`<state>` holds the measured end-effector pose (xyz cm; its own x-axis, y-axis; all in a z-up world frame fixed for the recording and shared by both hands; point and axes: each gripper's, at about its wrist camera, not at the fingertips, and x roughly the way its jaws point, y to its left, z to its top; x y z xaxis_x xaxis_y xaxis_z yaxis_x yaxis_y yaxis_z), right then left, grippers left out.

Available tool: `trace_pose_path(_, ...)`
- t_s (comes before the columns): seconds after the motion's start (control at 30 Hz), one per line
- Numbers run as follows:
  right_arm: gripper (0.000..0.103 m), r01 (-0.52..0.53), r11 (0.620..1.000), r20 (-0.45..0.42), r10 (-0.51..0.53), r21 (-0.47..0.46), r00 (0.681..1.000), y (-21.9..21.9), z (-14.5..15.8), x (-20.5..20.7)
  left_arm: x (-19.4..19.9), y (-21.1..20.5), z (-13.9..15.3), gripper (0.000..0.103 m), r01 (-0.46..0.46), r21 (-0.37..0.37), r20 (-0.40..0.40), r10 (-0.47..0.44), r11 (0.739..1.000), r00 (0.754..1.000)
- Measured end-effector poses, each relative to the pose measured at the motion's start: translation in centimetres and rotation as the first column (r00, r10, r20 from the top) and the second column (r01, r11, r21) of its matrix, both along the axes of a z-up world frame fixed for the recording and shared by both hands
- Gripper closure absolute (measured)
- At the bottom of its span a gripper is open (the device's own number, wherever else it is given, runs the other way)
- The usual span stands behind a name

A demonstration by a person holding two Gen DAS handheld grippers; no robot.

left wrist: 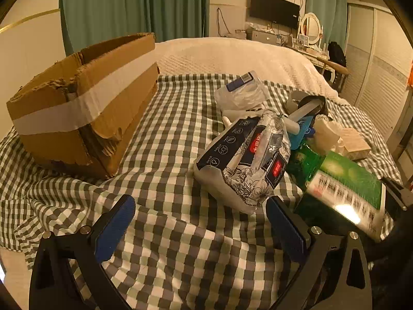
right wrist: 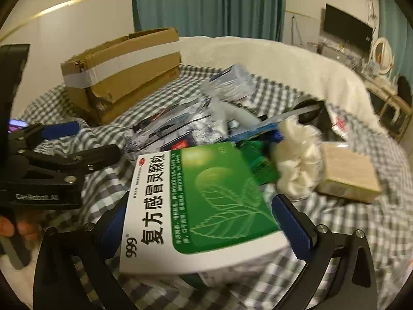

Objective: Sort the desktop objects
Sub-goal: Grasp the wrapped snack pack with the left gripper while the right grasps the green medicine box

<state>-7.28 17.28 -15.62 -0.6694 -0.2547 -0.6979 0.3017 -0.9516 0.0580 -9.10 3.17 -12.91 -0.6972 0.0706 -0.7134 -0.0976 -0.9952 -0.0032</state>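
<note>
We find the right gripper [right wrist: 204,222] clamped across the green-and-white medicine box [right wrist: 196,201], one pad on each long edge, the box lifted clear of the checked cloth [right wrist: 361,245]; we judge this grip suits carrying it flat to the cardboard box [right wrist: 121,75], which stands well apart at the far left; the left gripper [left wrist: 200,222] hangs with jaws wide and empty just short of the floral packet [left wrist: 245,160], presumably the next pick; remaining clutter lies heaped beyond, including a wooden block [right wrist: 348,175].
</note>
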Motion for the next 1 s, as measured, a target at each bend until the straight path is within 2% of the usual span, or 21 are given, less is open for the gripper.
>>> trace_pose_path(0.03,0.023,0.000,1.000,-0.007,0.000,-0.022,1.000,0.4,0.2,0.1,-0.2,0.3,-0.1,0.000,0.002,-0.007,0.001,-0.002,1.000,1.000)
trace_pose_path(0.23,0.023,0.093,0.987,-0.171,-0.115,-0.131,0.979,4.3,4.0,2.3,-1.3,2.6,0.0,0.000,0.063,-0.018,-0.022,-0.063,0.998,0.998)
trace_pose_path(0.37,0.023,0.166,0.969,-0.187,-0.201,-0.184,0.962,6.7,4.7,2.3,-3.1,4.6,-0.6,0.000,0.099,-0.053,-0.048,-0.102,0.994,0.994)
trace_pose_path(0.43,0.023,0.182,0.964,-0.174,-0.216,-0.193,0.961,7.1,4.6,2.1,-4.6,5.4,-1.6,0.001,0.110,-0.074,-0.015,-0.111,0.991,0.994)
trace_pose_path(0.5,0.022,0.194,0.962,-0.171,-0.227,-0.191,0.959,7.4,4.7,2.0,-5.7,5.9,-2.6,0.028,0.122,-0.069,0.030,-0.120,0.990,0.992)
trace_pose_path(0.57,0.022,0.198,0.960,-0.169,-0.232,-0.196,0.958,7.5,4.8,1.8,-6.0,5.8,-3.2,0.045,0.115,-0.062,0.058,-0.111,0.991,0.992)
trace_pose_path(0.67,0.022,0.198,0.960,-0.164,-0.232,-0.196,0.959,7.6,4.2,1.8,-5.5,5.1,-3.0,0.061,0.118,-0.027,0.054,-0.117,0.993,0.992)
trace_pose_path(0.83,0.022,0.208,0.960,-0.166,-0.240,-0.188,0.956,8.0,3.3,1.6,-5.1,3.7,-1.4,0.070,0.102,0.056,0.057,-0.105,0.993,0.993)
trace_pose_path(1.0,0.022,0.259,0.952,-0.165,-0.285,-0.163,0.944,8.4,3.3,2.3,-4.5,4.7,1.6,0.070,0.122,0.023,-0.019,-0.122,0.992,0.992)
